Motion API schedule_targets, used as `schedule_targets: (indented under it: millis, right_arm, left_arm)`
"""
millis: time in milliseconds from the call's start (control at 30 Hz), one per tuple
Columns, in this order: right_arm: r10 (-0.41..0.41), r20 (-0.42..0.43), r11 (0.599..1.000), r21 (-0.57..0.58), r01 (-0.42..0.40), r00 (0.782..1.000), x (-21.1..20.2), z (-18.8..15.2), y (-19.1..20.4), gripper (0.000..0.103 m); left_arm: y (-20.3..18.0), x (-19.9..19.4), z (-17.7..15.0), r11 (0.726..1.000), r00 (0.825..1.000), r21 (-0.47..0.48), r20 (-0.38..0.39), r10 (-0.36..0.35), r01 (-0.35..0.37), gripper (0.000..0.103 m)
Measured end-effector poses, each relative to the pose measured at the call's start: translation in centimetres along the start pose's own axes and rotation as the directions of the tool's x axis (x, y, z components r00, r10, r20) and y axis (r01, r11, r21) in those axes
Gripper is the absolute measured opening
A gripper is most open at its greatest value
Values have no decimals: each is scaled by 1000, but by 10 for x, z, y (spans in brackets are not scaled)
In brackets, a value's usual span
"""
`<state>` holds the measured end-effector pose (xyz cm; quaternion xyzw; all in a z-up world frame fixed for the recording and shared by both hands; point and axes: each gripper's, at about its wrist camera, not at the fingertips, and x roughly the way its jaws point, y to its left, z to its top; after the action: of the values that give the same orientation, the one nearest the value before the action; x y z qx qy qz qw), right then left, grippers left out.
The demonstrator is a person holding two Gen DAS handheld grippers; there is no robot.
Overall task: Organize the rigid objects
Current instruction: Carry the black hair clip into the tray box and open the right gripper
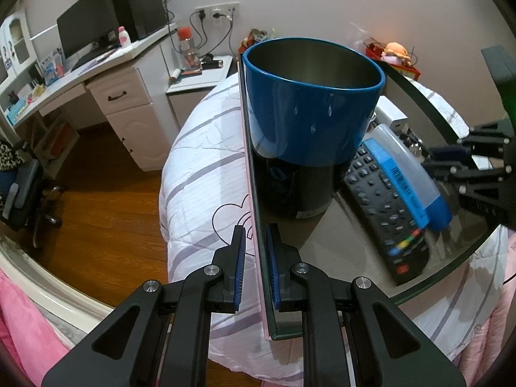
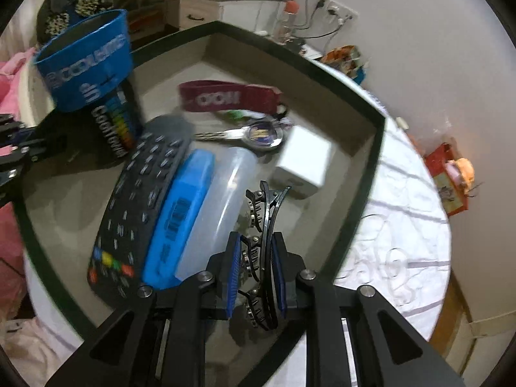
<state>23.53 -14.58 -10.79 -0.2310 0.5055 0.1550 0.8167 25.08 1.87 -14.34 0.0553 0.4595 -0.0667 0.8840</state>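
A box with a dark rim (image 2: 377,167) lies on the bed. My left gripper (image 1: 256,258) is shut on its near side wall (image 1: 258,193), one pad inside and one outside. In the box stand a blue cup (image 1: 309,103) on a dark can, a black remote (image 1: 383,206) and a blue-and-clear plastic case (image 1: 406,174). My right gripper (image 2: 256,242) is shut on a black hair claw clip (image 2: 267,213), low over the box floor beside the case (image 2: 200,206). A white charger block (image 2: 303,164), a key with a round tag (image 2: 258,133) and a maroon strap (image 2: 225,96) lie farther back.
The box rests on a white quilt (image 1: 206,167) with grey stripes and heart outlines. A white desk (image 1: 122,96) with a monitor, a bedside table (image 1: 200,77) and an office chair (image 1: 22,190) stand on wood floor to the left. A red box with an orange plush (image 2: 451,174) sits by the wall.
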Motion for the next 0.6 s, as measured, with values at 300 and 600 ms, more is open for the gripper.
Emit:
schedule_targets:
  millis: [300,600]
  right_arm:
    - [1,4,1000,4,-1,1000,2,-7,7,19]
    - [-1,19,1000,18,1,1000,-6,-16,13,19]
  left_arm:
    - [1,0,0,1000,1000,0,1,3,-3,13]
    - [1,1,-1,1000,1000,1,1,8,-8,13]
